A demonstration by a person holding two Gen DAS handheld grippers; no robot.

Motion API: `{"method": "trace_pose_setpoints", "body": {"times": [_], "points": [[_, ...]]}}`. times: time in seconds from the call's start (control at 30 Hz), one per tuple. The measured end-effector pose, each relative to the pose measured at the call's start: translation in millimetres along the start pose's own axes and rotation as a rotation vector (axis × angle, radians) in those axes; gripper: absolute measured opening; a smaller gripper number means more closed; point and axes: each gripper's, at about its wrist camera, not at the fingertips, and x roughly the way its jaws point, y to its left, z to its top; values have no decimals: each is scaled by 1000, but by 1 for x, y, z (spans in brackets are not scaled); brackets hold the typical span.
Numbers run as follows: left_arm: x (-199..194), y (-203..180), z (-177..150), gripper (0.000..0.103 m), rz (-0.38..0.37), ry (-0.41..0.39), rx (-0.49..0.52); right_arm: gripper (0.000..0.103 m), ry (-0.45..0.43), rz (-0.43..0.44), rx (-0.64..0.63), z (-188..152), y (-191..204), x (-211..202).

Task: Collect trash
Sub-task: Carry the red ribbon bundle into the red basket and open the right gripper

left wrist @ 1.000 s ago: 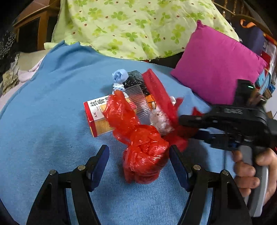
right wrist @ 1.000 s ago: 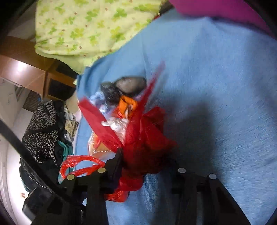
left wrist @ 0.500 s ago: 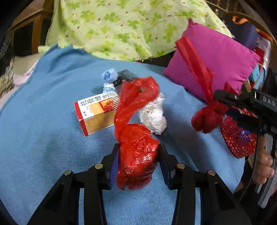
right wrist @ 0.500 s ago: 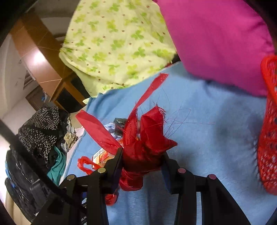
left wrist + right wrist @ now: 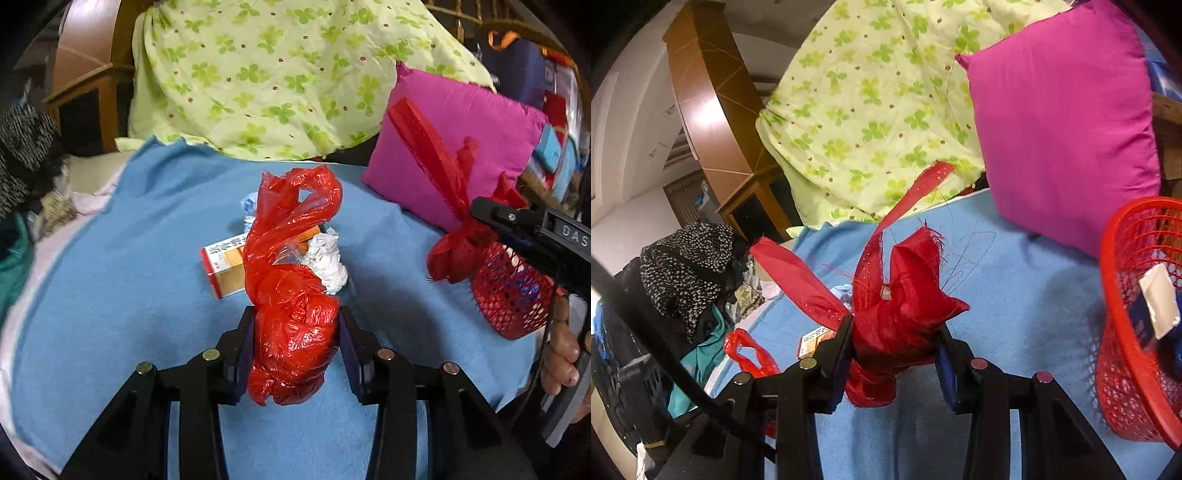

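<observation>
My left gripper (image 5: 293,347) is shut on a crumpled red plastic bag (image 5: 291,295), held just above the blue blanket (image 5: 110,280). My right gripper (image 5: 895,356) is shut on a bundle of red fabric ribbon (image 5: 901,310), whose ends stick up; in the left wrist view the same ribbon bundle (image 5: 458,247) hangs beside a red mesh basket (image 5: 513,295). The basket (image 5: 1123,332) stands at the right with a few items inside. On the blanket lie a red-and-orange box (image 5: 225,266), a white crumpled wad (image 5: 328,262) and a pale blue scrap (image 5: 248,205).
A magenta cushion (image 5: 458,147) and a green clover-print quilt (image 5: 266,74) lie behind the trash. Dark clothes (image 5: 687,266) are piled at the left, by a wooden cabinet (image 5: 88,96). A hand (image 5: 561,354) grips the right tool's handle.
The left jaws closed on the red bag and lifted it off the blanket. The right gripper rose with the ribbon bundle and swung right, bringing the red basket into its view.
</observation>
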Motion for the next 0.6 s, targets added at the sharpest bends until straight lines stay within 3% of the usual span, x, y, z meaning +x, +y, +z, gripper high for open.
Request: {"method": "trace_pose_setpoints", "body": {"times": [0.3,0.6], "points": [[-36,-31,20,45,133,-64,90,43,-68,-4,36,-7,-14,-39],[-56,-65,30,45,158,-108,143,43,-156,-9,29,2,-31,-76]]}}
